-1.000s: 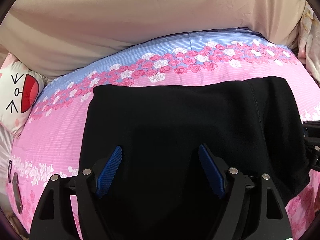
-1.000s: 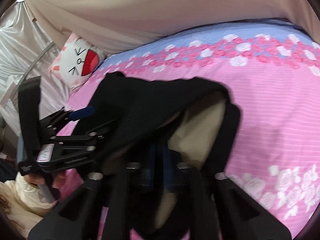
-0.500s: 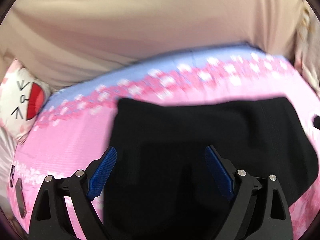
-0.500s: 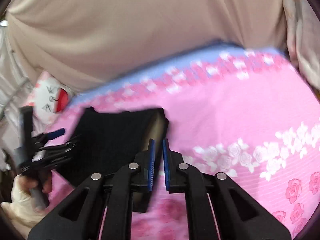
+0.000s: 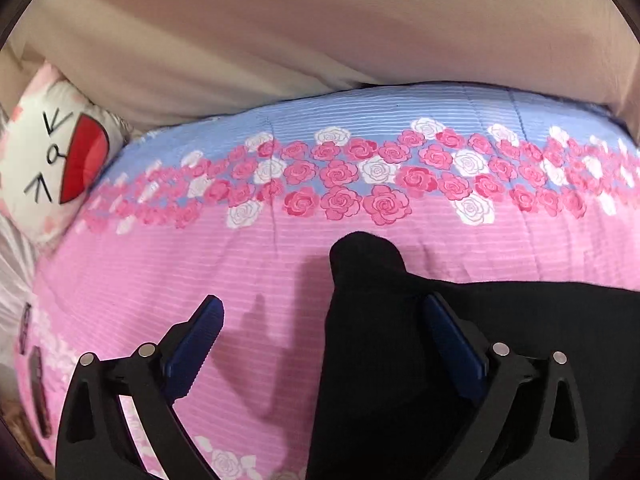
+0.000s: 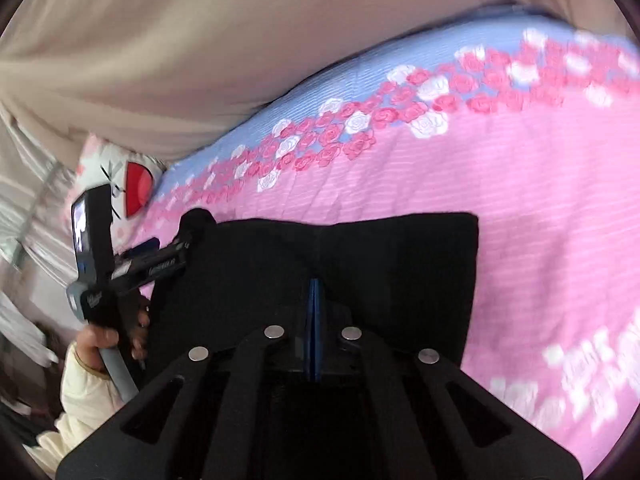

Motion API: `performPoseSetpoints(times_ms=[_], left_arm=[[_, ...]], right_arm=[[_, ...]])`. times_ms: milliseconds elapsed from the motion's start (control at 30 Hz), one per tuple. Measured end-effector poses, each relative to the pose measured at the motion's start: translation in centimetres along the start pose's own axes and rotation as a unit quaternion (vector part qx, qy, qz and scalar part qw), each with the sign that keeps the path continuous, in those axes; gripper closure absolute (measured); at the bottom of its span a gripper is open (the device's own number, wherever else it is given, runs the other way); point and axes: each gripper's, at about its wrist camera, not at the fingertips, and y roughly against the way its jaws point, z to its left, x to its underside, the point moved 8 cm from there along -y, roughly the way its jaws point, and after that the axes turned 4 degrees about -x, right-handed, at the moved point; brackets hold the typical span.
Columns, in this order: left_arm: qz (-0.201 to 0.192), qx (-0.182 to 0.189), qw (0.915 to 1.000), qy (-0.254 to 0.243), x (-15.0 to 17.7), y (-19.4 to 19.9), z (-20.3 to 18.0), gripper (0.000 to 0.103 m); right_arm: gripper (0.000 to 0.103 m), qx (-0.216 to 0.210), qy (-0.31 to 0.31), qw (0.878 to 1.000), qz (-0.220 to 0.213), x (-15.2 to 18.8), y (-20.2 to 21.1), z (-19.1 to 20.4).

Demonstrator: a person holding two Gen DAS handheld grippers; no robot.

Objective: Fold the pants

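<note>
The black pants (image 6: 360, 264) lie folded into a flat rectangle on the pink bedspread (image 6: 540, 200). In the left wrist view the pants (image 5: 400, 360) fill the lower right, with one corner bunched up between the fingers. My left gripper (image 5: 324, 344) is open, its right finger (image 5: 448, 344) over the cloth and its left finger over bare bedspread. It also shows in the right wrist view (image 6: 160, 256) at the pants' left edge. My right gripper (image 6: 314, 320) is shut, its fingers pressed together over the near edge of the pants; whether cloth is pinched is hidden.
A white cat-face pillow (image 5: 52, 152) lies at the bed's far left. A beige curtain (image 5: 320, 28) hangs behind the bed. The bedspread has a blue band with roses (image 5: 360, 176) along its far side. Dark small objects (image 5: 38, 384) lie at the left edge.
The left gripper has shifted left, so the pants now lie mostly to its right. The right gripper has moved back over the near edge of the folded pants.
</note>
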Motion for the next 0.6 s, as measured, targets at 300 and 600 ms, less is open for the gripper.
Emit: performPoseSetpoints(times_ms=[300, 600], left_arm=[[0.004, 0.038, 0.9991, 0.018, 0.2, -0.2, 0.1, 0.005], [-0.052, 0.024, 0.9983, -0.01, 0.7, 3.9, -0.1, 0.007]], right_arm=[[0.103, 0.088, 0.01, 0.996, -0.011, -2.6, -1.3, -1.2], [0.099, 0.154, 0.114, 0.981, -0.014, 5.1, 2.7, 3.0]])
